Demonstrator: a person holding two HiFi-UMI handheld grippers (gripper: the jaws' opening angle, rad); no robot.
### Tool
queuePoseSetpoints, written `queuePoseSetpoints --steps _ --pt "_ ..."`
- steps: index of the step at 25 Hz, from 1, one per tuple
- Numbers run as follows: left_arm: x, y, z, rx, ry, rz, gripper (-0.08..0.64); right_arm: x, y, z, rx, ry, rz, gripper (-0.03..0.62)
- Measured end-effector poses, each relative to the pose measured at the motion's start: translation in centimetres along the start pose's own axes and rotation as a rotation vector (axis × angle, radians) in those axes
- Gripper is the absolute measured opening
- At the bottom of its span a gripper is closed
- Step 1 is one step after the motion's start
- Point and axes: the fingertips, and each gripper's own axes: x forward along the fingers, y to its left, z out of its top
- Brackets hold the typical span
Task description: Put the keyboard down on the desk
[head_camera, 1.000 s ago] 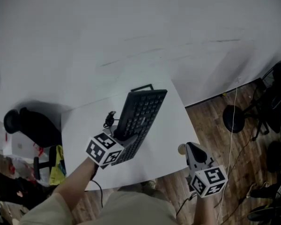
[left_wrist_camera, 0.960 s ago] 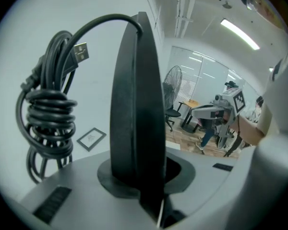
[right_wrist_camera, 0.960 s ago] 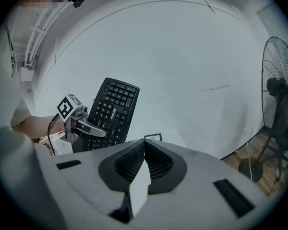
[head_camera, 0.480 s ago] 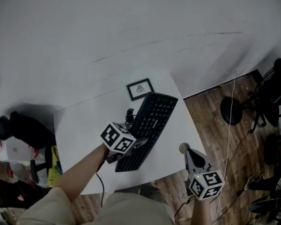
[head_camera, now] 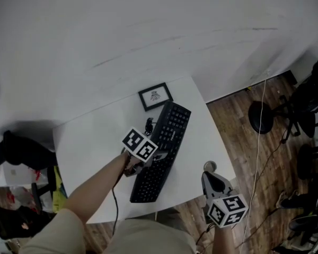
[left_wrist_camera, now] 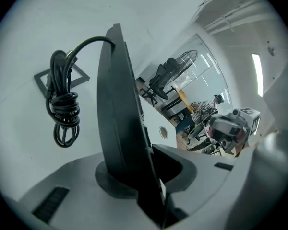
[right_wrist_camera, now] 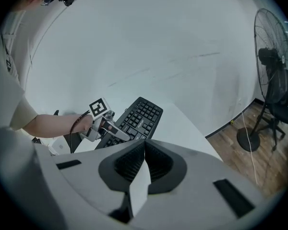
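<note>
The black keyboard sits over the middle of the white desk, running lengthwise away from the person, its near end close to the front edge. From the head view it looks almost flat. From the right gripper view it is tipped with the keys turned toward that side, and I cannot tell whether any edge touches the desk.

The left gripper has it by the left long side, jaws clamped onto the keyboard's thin edge. The left gripper view shows this plainly: the dark slab rises edge-on out of the closed jaws.

That view also shows the bundled USB cable hanging from the keyboard's far end, only a small dark knot from above. Behind it, a small framed card lies flat on the desk near the wall.

The right gripper hangs off the desk's front right corner, over the wood floor, well apart from the keyboard. Its own view shows the jaws pressed together with nothing between them, and a pedestal fan at the right.
</note>
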Motion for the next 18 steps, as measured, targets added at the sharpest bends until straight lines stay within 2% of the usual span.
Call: queuePoseSetpoints --steps 6,12,14,18 --pt "2.5 2.7 -0.5 -0.062 0.033 -0.035 0.120 1.3 0.0 -1.1 0.031 0.044 0.009 0.025" --pt "3.0 3.9 -0.4 -0.090 0.005 -0.075 0.130 2.7 0.6 -2.1 0.048 0.076 0.033 0.025" --pt "2.9 4.4 -0.4 -0.073 0.003 -0.051 0.140 3.3 1.1 -2.5 0.047 0.088 0.050 0.025" --pt "3.0 5.5 -0.5 -0.001 0.007 0.075 0.227 3.9 1.9 -3.0 0.046 0.103 0.068 0.025"
